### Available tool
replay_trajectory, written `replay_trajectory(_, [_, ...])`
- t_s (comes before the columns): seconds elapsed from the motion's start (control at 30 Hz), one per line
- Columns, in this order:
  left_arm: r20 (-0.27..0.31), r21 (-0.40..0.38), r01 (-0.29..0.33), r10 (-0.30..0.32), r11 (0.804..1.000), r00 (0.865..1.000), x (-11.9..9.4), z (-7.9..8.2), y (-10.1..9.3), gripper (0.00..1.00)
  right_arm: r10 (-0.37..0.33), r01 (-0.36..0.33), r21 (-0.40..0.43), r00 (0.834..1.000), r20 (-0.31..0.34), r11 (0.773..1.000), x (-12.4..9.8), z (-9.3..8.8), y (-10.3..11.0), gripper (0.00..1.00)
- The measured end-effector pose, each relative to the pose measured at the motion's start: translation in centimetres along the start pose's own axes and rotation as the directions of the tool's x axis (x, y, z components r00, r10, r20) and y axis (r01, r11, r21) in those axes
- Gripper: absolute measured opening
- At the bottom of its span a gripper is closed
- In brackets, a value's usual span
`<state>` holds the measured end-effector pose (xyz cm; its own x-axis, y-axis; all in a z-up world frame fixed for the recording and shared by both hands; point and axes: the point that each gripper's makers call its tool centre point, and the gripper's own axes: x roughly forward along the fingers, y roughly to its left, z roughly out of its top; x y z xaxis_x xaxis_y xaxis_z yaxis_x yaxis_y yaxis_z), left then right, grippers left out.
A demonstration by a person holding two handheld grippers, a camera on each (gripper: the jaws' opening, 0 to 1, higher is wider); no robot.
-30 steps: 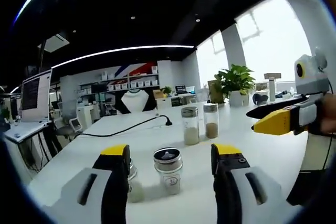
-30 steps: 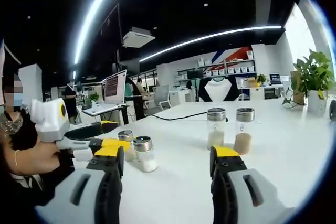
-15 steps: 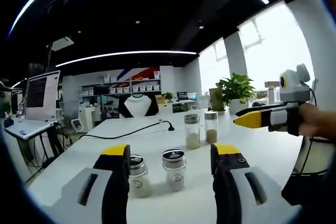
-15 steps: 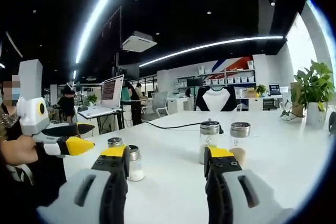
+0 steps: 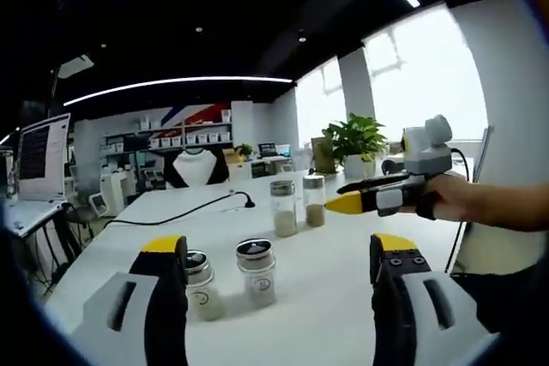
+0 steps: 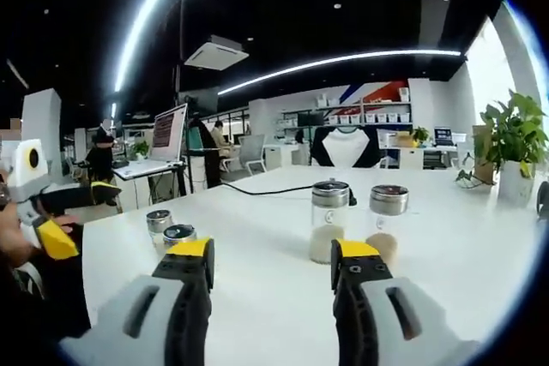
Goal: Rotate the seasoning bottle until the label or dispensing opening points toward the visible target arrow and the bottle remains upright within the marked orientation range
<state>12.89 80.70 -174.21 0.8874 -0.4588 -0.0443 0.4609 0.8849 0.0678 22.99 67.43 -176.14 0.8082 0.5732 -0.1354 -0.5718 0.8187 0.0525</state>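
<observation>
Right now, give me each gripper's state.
Left gripper: open, holding nothing.
Right gripper: open, holding nothing.

An open-plan office: desks, monitor [image 6: 170, 132], stocked shelves [image 6: 369, 115].

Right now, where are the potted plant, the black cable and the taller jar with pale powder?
potted plant [image 6: 513, 139], right gripper view, on its leaves.
black cable [image 5: 176, 212], left gripper view, mid-run on the table.
taller jar [image 6: 329, 221], right gripper view, glass body.
</observation>
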Motion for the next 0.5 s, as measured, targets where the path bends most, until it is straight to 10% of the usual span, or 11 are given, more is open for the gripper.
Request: replay_trajectory(0.5, [-0.02, 0.02, 0.133, -0.133, 0.991, 0.991, 1.7, -0.1, -1.7, 0.8, -0.131, 0.137, 0.092, 0.989, -0.071, 0.986, 6.4, -1.3, -4.8, 0.47])
